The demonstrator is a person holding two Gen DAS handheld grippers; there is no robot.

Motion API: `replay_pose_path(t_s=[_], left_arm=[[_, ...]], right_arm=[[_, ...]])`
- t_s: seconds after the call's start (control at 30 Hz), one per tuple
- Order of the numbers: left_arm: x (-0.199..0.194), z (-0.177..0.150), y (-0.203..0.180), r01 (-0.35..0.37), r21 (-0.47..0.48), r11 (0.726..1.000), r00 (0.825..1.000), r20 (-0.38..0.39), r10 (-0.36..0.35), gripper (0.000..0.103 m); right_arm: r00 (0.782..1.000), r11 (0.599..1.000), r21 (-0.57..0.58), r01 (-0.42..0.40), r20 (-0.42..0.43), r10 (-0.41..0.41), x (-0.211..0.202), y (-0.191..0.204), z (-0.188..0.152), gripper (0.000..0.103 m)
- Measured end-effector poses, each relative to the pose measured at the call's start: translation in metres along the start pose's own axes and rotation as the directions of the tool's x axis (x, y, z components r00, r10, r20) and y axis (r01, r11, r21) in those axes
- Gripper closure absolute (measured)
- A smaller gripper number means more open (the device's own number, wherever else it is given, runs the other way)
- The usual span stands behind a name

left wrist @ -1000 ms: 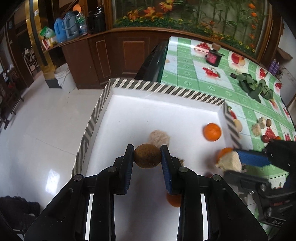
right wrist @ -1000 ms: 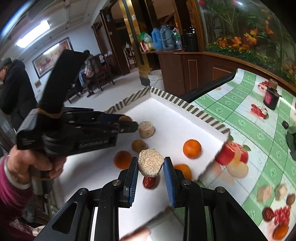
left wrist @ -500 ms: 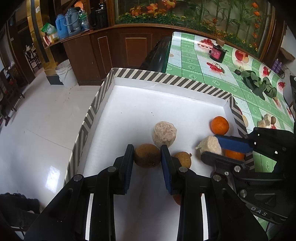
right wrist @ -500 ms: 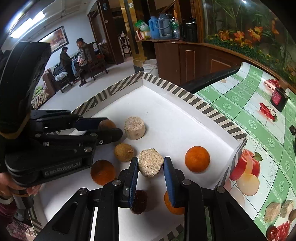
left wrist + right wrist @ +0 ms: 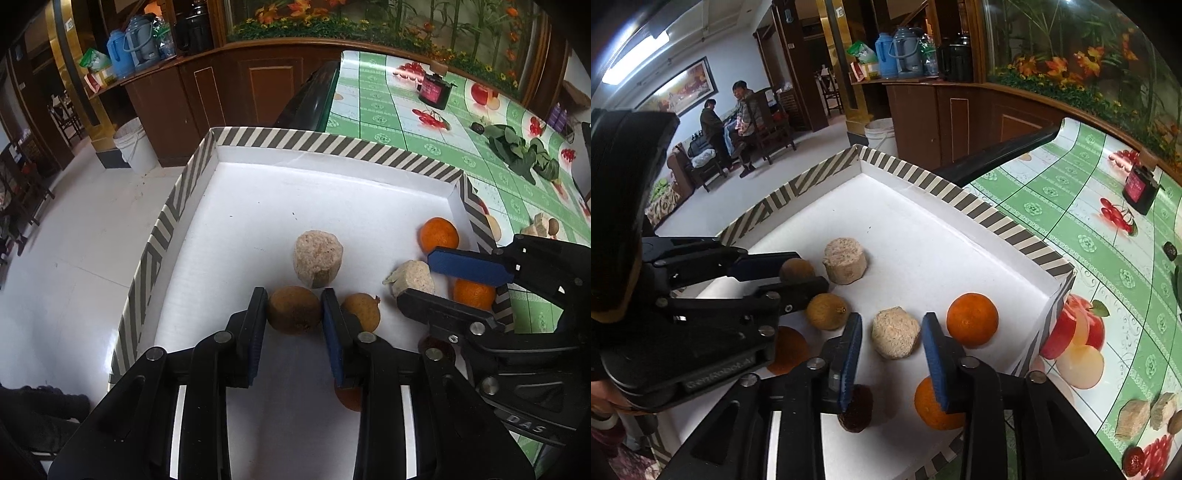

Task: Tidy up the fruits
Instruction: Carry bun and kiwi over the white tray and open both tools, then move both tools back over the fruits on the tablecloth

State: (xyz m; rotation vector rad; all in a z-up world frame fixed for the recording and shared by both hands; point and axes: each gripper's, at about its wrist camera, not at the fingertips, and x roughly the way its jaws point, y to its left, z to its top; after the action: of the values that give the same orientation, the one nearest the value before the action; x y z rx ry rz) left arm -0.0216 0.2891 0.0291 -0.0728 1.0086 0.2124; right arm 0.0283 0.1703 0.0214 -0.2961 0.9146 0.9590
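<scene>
A white box with a striped rim (image 5: pixel 332 142) (image 5: pixel 960 192) holds the fruits. My left gripper (image 5: pixel 294 308) is shut on a brown kiwi (image 5: pixel 293 309) low over the box floor; the kiwi also shows in the right wrist view (image 5: pixel 796 269). My right gripper (image 5: pixel 891 334) has opened; a beige hexagonal piece (image 5: pixel 895 332) lies on the floor between its jaws, apart from both pads. This piece also shows in the left wrist view (image 5: pixel 412 277). A beige cylinder piece (image 5: pixel 318 258) (image 5: pixel 845 260), a small brown fruit (image 5: pixel 361 311) (image 5: pixel 826 311) and oranges (image 5: pixel 439 233) (image 5: pixel 972 319) lie around.
A dark red fruit (image 5: pixel 855 408) and another orange (image 5: pixel 936 408) lie under my right gripper's fingers. More fruit pieces (image 5: pixel 1145 413) lie on the green patterned tablecloth (image 5: pixel 1108 240) at right. A dark red jar (image 5: pixel 436 88) stands at the far side.
My right gripper moved down to the box floor and opened, letting go of the beige hexagonal piece. My left gripper lowered the kiwi toward the floor near the cylinder piece.
</scene>
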Motion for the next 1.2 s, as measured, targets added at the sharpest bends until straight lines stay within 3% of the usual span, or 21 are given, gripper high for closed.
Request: replay_pose_path(t_s=[0.07, 0.1, 0.53, 0.73, 0.93, 1.2], left_arm=[[0.000, 0.000, -0.002, 0.008, 0.000, 1.000, 1.000, -0.002, -0.008, 0.054], [-0.002, 0.000, -0.003, 0.009, 0.001, 1.000, 1.000, 0.002, -0.009, 0.052], [-0.036, -0.002, -0.041, -0.027, 0.059, 0.998, 0.993, 0.113, 0.020, 0.051], [-0.054, -0.007, -0.075, 0.029, 0.092, 0.995, 0.988, 0.150, -0.042, 0.052], [-0.063, -0.016, -0.117, 0.096, 0.136, 0.986, 0.983, 0.141, -0.115, 0.052], [-0.060, -0.024, -0.179, 0.188, 0.198, 0.962, 0.973, 0.097, -0.210, 0.052]], right_arm=[[1.000, 1.000, 0.015, -0.018, 0.007, 0.018, -0.004, -0.002, -0.001, 0.067], [1.000, 1.000, 0.022, -0.019, 0.013, 0.019, -0.006, -0.003, -0.002, 0.067], [0.994, 0.991, 0.131, 0.009, 0.104, -0.023, -0.070, -0.027, -0.030, 0.067], [0.986, 0.976, 0.199, 0.084, 0.126, -0.110, -0.107, -0.051, -0.065, 0.067], [0.973, 0.948, 0.275, 0.158, 0.118, -0.196, -0.140, -0.085, -0.106, 0.067], [0.954, 0.898, 0.351, 0.263, 0.043, -0.297, -0.171, -0.139, -0.165, 0.066]])
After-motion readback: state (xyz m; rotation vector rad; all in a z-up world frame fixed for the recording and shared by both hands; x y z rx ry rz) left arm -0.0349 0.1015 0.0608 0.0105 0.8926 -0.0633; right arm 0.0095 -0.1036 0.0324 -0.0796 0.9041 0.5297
